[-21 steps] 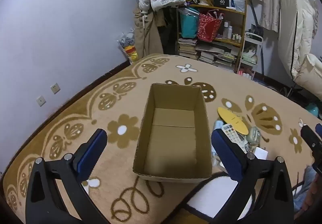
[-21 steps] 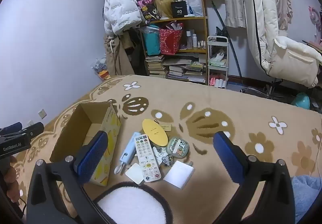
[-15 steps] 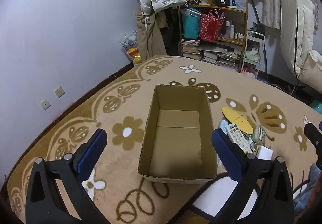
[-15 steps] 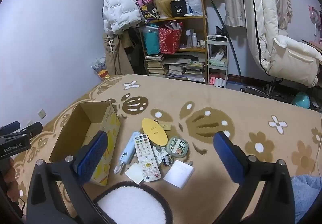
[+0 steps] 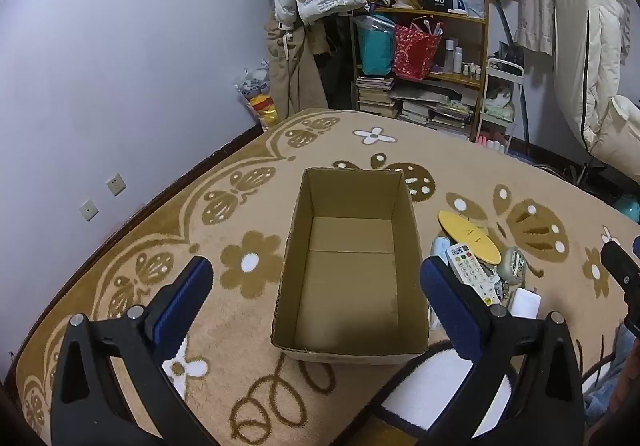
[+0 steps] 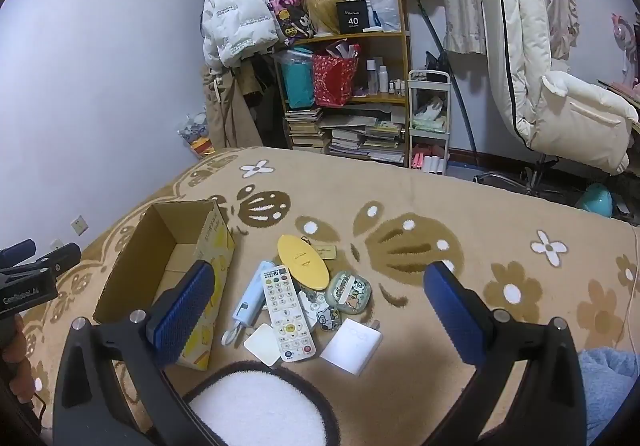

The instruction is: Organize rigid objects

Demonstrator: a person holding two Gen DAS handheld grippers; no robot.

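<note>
An empty cardboard box (image 5: 348, 274) stands open on the patterned rug, and it also shows at the left of the right wrist view as the box (image 6: 168, 254). To its right lies a small pile: a white remote (image 6: 285, 312), a yellow oval plaque (image 6: 302, 261), a light blue device (image 6: 250, 300), a round green case (image 6: 347, 292), a white charger block (image 6: 352, 346) and a white square pad (image 6: 262, 344). My left gripper (image 5: 316, 298) hangs open above the box. Over the pile my right gripper (image 6: 316, 302) is open too, nothing between its fingers.
A white fluffy cushion with a dark rim (image 6: 256, 406) lies at the near edge. A cluttered shelf (image 6: 348, 93) with books and bags stands against the far wall, and a cream padded chair (image 6: 556, 85) is at the right. A person's blue-clad leg (image 6: 608, 378) shows at the right.
The left wrist view has shifted slightly, so the box sits a little more to the right and lower in frame. The right gripper has stayed put.
</note>
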